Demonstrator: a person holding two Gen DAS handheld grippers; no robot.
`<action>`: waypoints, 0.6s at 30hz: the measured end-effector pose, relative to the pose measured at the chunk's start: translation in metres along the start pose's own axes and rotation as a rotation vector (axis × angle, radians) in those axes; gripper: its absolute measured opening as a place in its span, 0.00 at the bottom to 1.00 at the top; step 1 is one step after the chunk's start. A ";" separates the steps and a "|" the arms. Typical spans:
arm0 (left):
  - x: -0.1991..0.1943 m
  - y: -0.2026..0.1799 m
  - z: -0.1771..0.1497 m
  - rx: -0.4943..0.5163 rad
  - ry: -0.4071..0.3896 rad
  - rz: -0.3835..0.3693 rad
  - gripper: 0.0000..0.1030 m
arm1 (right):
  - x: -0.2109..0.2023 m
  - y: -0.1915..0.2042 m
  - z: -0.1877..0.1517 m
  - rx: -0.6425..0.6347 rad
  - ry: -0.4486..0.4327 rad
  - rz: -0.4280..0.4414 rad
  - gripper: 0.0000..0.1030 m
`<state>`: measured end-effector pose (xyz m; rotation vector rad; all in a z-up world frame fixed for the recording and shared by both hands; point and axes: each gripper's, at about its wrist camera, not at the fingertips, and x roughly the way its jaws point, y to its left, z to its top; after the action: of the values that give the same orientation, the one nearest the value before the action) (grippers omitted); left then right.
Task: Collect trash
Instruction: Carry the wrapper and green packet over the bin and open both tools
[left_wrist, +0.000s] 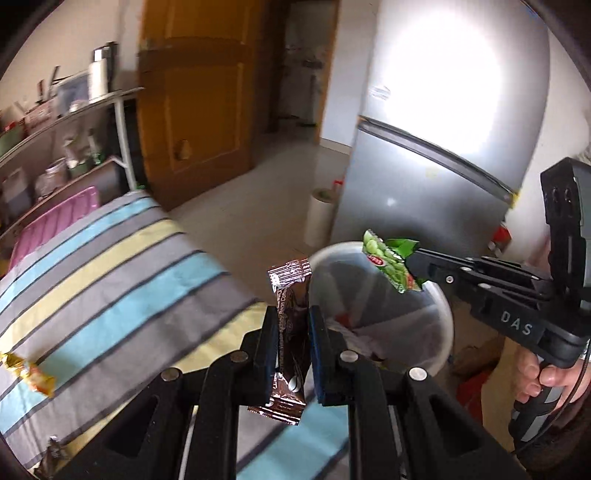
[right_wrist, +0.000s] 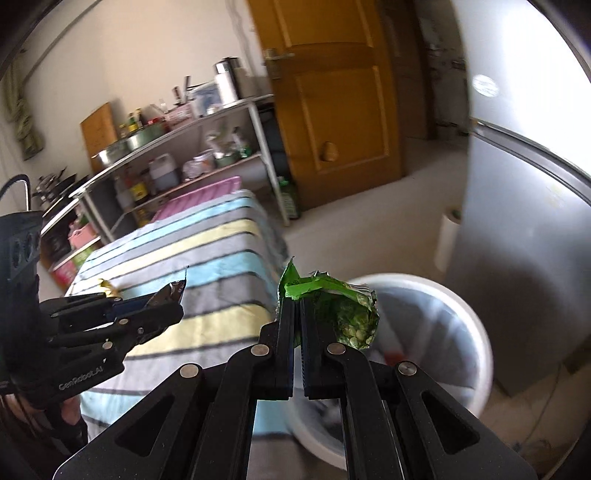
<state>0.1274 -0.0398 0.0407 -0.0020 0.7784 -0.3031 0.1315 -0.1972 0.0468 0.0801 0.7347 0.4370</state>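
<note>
My left gripper (left_wrist: 293, 314) is shut on a brown snack wrapper (left_wrist: 290, 295) that stands upright between its pads, over the table's edge beside the white trash bin (left_wrist: 445, 332). My right gripper (right_wrist: 298, 314) is shut on a green pea-snack packet (right_wrist: 351, 314), which hangs above the white trash bin (right_wrist: 476, 332). In the left wrist view the right gripper (left_wrist: 412, 266) holds the green packet (left_wrist: 388, 262) over the bin's far rim. In the right wrist view the left gripper (right_wrist: 177, 308) with the brown wrapper (right_wrist: 173, 290) is at the left.
A striped cloth covers the table (left_wrist: 110, 266); a gold wrapper (left_wrist: 31, 373) and another dark wrapper (left_wrist: 53, 454) lie on it at the left. A silver fridge (left_wrist: 424, 166) stands behind the bin, with a white roll (left_wrist: 319, 218) beside it. Shelves (right_wrist: 166, 155) and a wooden door (right_wrist: 332, 110) lie beyond.
</note>
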 end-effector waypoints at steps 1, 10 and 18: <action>0.005 -0.008 0.001 0.010 0.008 -0.012 0.16 | -0.001 -0.008 -0.003 0.010 0.006 -0.015 0.03; 0.041 -0.050 0.003 0.066 0.069 -0.056 0.16 | -0.007 -0.059 -0.019 0.082 0.032 -0.066 0.02; 0.067 -0.067 0.001 0.080 0.126 -0.077 0.17 | 0.006 -0.082 -0.033 0.103 0.081 -0.114 0.03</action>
<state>0.1547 -0.1222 0.0030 0.0631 0.8921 -0.4100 0.1428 -0.2719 -0.0004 0.1175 0.8368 0.2947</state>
